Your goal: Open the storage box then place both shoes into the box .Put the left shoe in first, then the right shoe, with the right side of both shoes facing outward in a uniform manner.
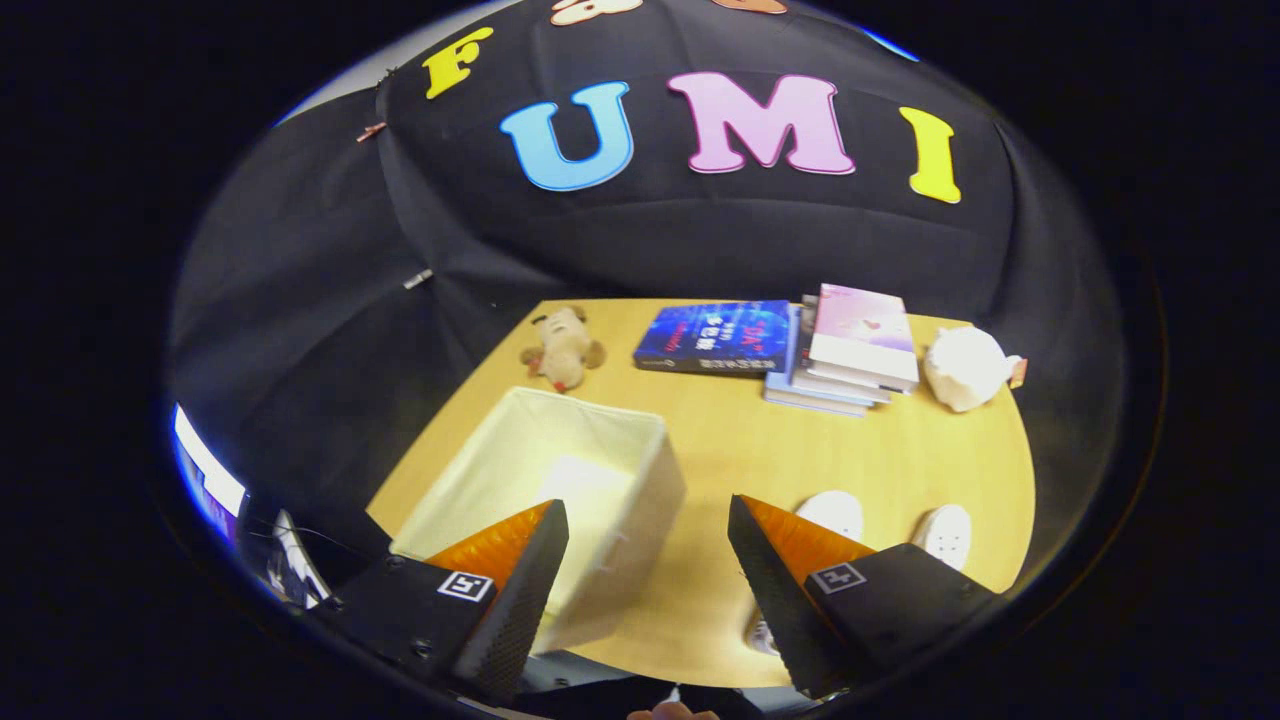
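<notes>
A cream fabric storage box (560,480) stands open-topped on the wooden table (880,460), its inside empty, just ahead of my left finger. Two white shoes lie side by side on the table: one shoe (835,512) peeks out right behind my right finger, the other shoe (948,535) lies further right. My gripper (648,520) hovers above the table's near edge with its fingers wide apart and nothing between them. The box's right wall sits in the gap between the fingers.
At the far side of the table lie a small plush dog (563,347), a dark blue book (715,337), a stack of books (850,352) and a white pouch (965,367). Bare tabletop spreads between the box and the books.
</notes>
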A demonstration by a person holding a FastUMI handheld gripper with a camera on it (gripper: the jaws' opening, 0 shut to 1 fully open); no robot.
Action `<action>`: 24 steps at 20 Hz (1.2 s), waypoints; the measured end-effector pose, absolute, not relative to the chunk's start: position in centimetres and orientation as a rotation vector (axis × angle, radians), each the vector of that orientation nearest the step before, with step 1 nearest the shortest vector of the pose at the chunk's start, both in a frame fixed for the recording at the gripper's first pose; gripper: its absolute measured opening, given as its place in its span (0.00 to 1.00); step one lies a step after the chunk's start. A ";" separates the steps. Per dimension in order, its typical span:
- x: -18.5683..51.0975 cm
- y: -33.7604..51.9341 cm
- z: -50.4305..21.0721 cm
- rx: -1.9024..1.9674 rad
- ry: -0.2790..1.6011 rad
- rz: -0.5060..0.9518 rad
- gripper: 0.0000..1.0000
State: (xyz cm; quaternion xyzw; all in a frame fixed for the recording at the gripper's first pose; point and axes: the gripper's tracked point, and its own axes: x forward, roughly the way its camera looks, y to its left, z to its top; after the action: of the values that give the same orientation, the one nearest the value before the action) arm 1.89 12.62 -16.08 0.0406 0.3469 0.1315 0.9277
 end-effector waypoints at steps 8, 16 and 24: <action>-1.5 3.0 -24.1 0.054 0.872 0.131 0.99; -2.9 -2.7 -32.1 0.041 1.031 0.080 0.99; -1.7 -1.0 -34.5 0.143 1.096 0.122 0.73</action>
State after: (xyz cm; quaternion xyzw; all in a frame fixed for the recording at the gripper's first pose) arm -1.75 -1.00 -34.47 0.0678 0.5204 0.0581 0.8493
